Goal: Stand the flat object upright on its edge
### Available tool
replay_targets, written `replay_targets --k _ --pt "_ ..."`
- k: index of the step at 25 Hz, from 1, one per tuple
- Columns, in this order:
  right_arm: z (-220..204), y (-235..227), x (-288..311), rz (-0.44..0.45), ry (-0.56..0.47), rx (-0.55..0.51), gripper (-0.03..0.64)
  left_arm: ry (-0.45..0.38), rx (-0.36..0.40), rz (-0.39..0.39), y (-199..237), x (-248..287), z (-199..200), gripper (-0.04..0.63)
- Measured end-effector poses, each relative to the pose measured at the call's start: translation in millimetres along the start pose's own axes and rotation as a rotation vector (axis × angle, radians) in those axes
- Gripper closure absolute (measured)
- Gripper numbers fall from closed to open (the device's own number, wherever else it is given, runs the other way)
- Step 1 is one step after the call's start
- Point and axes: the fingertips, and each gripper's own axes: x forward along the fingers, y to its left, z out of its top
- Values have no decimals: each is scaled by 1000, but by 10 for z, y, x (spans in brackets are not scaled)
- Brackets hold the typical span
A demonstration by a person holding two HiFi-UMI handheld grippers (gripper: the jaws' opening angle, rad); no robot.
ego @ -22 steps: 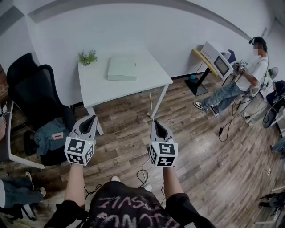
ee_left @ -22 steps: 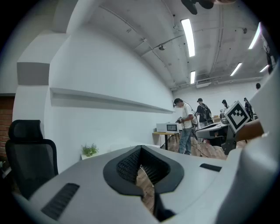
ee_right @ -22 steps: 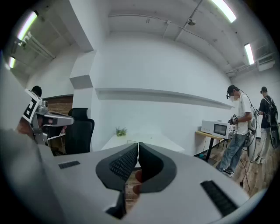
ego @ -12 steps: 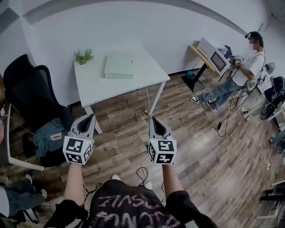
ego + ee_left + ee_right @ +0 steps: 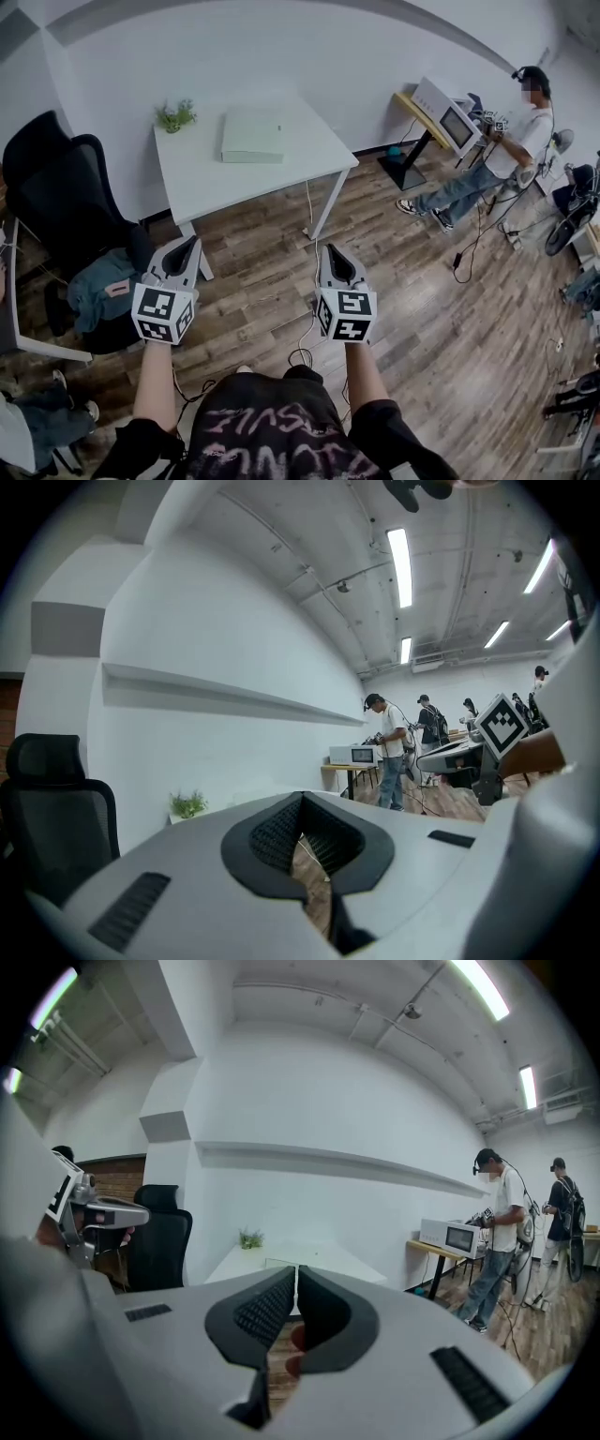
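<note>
A flat pale-green box (image 5: 252,135) lies face down on the white table (image 5: 216,178) across the room, also seen small in the right gripper view as the box (image 5: 279,1263). My left gripper (image 5: 194,245) is held out over the wood floor, well short of the table, jaws shut with nothing between them. My right gripper (image 5: 328,251) hangs beside it at the same distance, also shut and empty. In the left gripper view the left gripper (image 5: 302,800) shows its pads meeting at the tips; the right gripper (image 5: 296,1272) shows the same.
A small potted plant (image 5: 172,116) stands at the table's back left corner. A black office chair (image 5: 66,202) with clothes on it is at the left. A person (image 5: 487,164) sits at the right by a desk with a white appliance (image 5: 444,114). Cables (image 5: 305,347) trail on the floor.
The view has shifted slightly, and the table sits a little nearer and further left in frame. Both grippers keep their pose and stay shut.
</note>
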Motion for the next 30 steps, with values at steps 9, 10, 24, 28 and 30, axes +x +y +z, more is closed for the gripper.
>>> replay_targets --k 9,10,24,28,30 --pt "8 118 89 -25 9 -14 589 -5 -27 -15 202 32 -85 581" --pt "11 117 106 -26 9 -17 589 -8 -31 -18 210 53 -89 581" --pt "-62 -23 650 -2 17 -36 589 20 -14 1 380 493 -143 581" --pt "-78 -108 942 10 25 -36 589 42 -18 17 505 750 -195 581" --pt "-107 -187 1086 12 34 -34 589 52 -19 21 528 897 -225 581"
